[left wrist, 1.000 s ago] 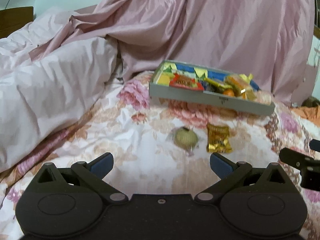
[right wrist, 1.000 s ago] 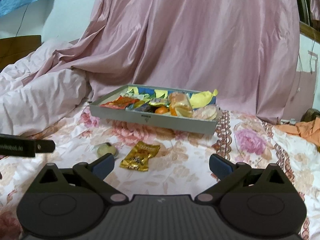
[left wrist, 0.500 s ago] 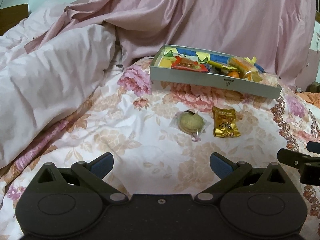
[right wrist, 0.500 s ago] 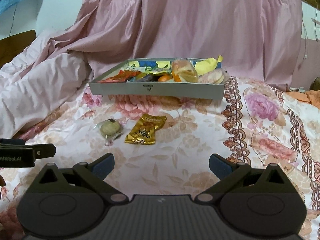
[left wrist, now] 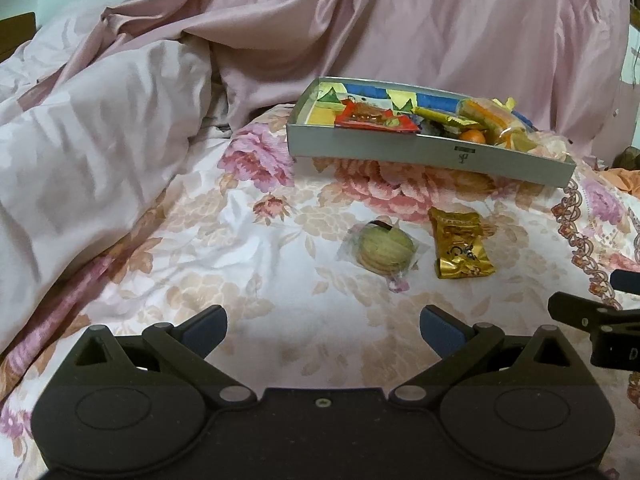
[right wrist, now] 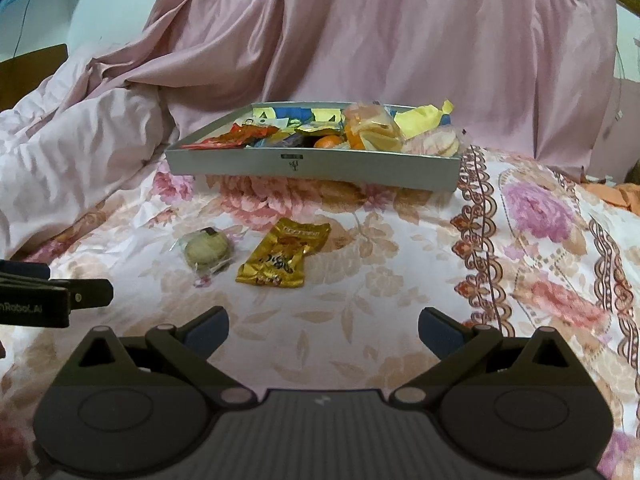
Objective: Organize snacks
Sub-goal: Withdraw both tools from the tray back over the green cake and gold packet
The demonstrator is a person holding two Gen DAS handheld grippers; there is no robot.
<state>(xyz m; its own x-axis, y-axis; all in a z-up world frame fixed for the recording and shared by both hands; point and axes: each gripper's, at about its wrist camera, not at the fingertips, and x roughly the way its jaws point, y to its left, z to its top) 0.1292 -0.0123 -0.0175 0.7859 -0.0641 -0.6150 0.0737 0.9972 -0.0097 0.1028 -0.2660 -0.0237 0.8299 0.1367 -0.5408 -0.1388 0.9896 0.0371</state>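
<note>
A round greenish cookie in clear wrap (left wrist: 385,249) (right wrist: 207,251) lies on the floral bedsheet beside a gold snack packet (left wrist: 460,249) (right wrist: 285,254). Behind them stands a grey box (left wrist: 400,153) (right wrist: 320,165) holding several snacks, among them a red packet (left wrist: 374,117) and an orange (right wrist: 327,142). My left gripper (left wrist: 323,326) is open and empty, short of the cookie. My right gripper (right wrist: 323,326) is open and empty too, nearer than the gold packet. Each gripper's side shows at the edge of the other's view.
A rumpled pink quilt (left wrist: 92,148) piles up on the left. Pink cloth (right wrist: 400,36) hangs behind the box. An orange cloth (right wrist: 616,194) lies at the far right. Bare floral sheet (right wrist: 540,248) stretches right of the snacks.
Both grippers have come down and forward toward the two loose snacks, which now look larger and closer. Neither jaw has changed; nothing has been picked up.
</note>
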